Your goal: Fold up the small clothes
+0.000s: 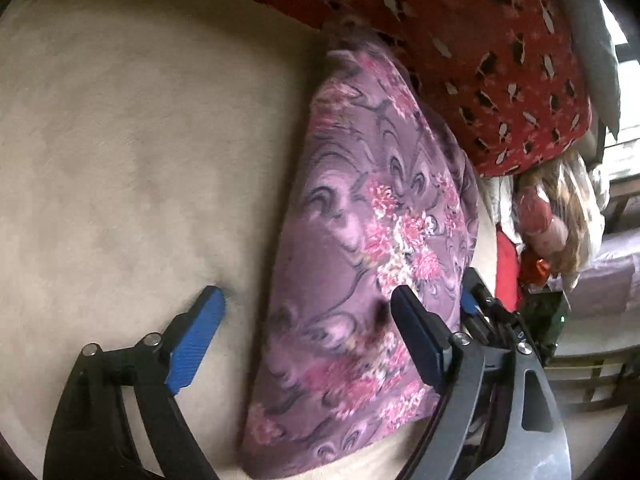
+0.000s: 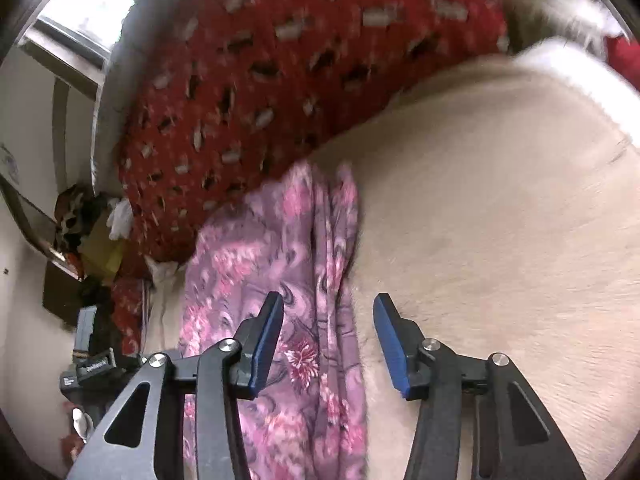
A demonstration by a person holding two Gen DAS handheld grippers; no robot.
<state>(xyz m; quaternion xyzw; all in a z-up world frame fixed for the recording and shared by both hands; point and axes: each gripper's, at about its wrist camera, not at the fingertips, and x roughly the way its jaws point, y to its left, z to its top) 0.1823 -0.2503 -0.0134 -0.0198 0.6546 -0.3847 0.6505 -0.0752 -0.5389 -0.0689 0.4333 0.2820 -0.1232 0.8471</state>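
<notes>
I count one purple floral garment (image 1: 360, 248) on the beige bed (image 1: 120, 140), one red pillow (image 1: 500, 60) at 1 o'clock. Left hand-held gripper (image 1: 306, 302) and right hand-held gripper (image 2: 328, 312) both gape wide, straddling its edges, gripping nothing.

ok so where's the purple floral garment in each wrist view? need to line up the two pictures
Left wrist: purple floral garment runs from centre to lower right, partly under the right-hand finger of the open left gripper.
Right wrist: it lies left of centre, running to the bottom edge between the fingers of the open right gripper.
Shared landmark: the red patterned fabric, touching the garment's far end in both views.
</notes>
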